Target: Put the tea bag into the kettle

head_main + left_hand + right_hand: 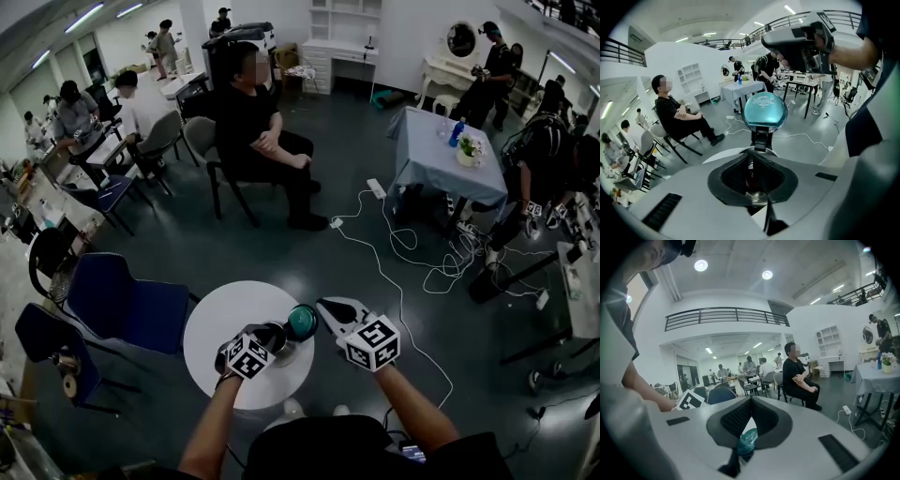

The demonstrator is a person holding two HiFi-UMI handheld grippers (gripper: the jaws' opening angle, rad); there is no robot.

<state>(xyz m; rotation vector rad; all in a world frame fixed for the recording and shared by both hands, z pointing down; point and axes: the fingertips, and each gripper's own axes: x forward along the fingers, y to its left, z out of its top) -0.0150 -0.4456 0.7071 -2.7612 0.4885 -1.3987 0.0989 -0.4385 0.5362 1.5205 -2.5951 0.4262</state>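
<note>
left gripper (270,332) hangs over the open kettle (284,349) on the round bench (214,317), fingers clenched; right gripper (324,305) is beside the teal lid (301,322), fingers also clenched.

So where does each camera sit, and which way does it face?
Head view: on the person's head, looking steeply down at the round white table; both forearms show.
Left gripper view: on the left gripper, looking along its jaws at the kettle's round teal lid.
Right gripper view: on the right gripper, looking past its jaws across the room.
All three share that lid.
</note>
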